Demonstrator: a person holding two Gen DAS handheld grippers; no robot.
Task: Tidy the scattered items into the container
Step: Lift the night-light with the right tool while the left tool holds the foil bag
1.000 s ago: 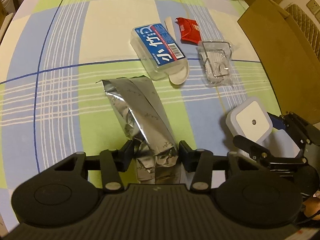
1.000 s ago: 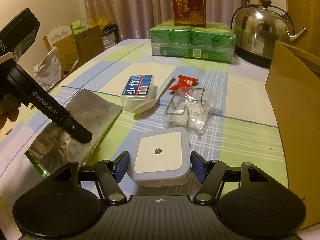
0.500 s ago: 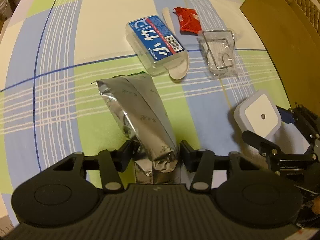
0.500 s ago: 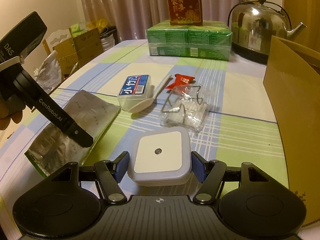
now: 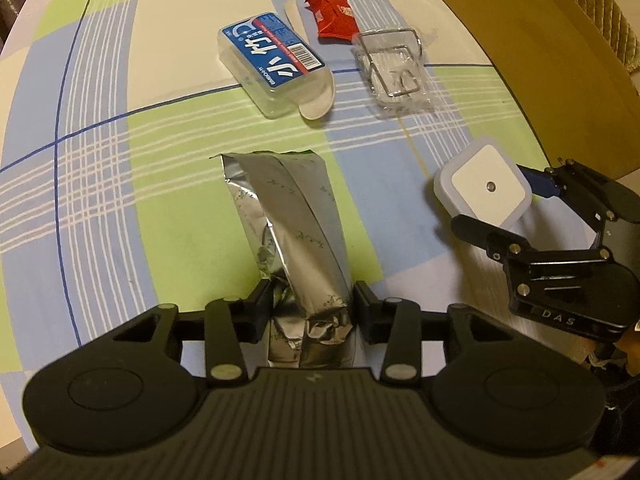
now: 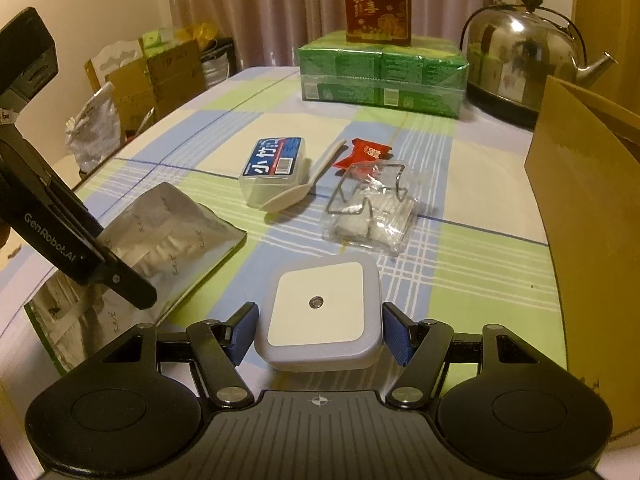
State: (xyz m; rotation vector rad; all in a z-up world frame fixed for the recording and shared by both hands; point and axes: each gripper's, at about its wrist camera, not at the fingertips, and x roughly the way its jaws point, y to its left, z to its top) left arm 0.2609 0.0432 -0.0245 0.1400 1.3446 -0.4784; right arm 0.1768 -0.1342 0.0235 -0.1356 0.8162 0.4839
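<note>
My left gripper (image 5: 310,300) is shut on the near end of a silver foil pouch (image 5: 288,216), whose far end hangs just over the checked tablecloth. My right gripper (image 6: 320,330) is shut on a white square night light (image 6: 320,312), held just above the cloth; it also shows in the left wrist view (image 5: 486,188). The pouch (image 6: 160,236) and the left gripper show at the left of the right wrist view. A cardboard box (image 6: 588,216) stands at the right. A clear toothpick box with a blue label (image 6: 276,164), a white spoon (image 6: 296,196), a red candy (image 6: 366,152) and a clear packet with a wire hook (image 6: 370,208) lie mid-table.
A green wrapped pack (image 6: 382,76) with a red carton (image 6: 378,0) on top stands at the far edge, beside a steel kettle (image 6: 524,60). Boxes and bags (image 6: 132,84) sit past the table's left edge.
The left gripper has lifted the pouch's near end and drawn it back and right. The right gripper has kept its grip on the night light and shifted slightly right.
</note>
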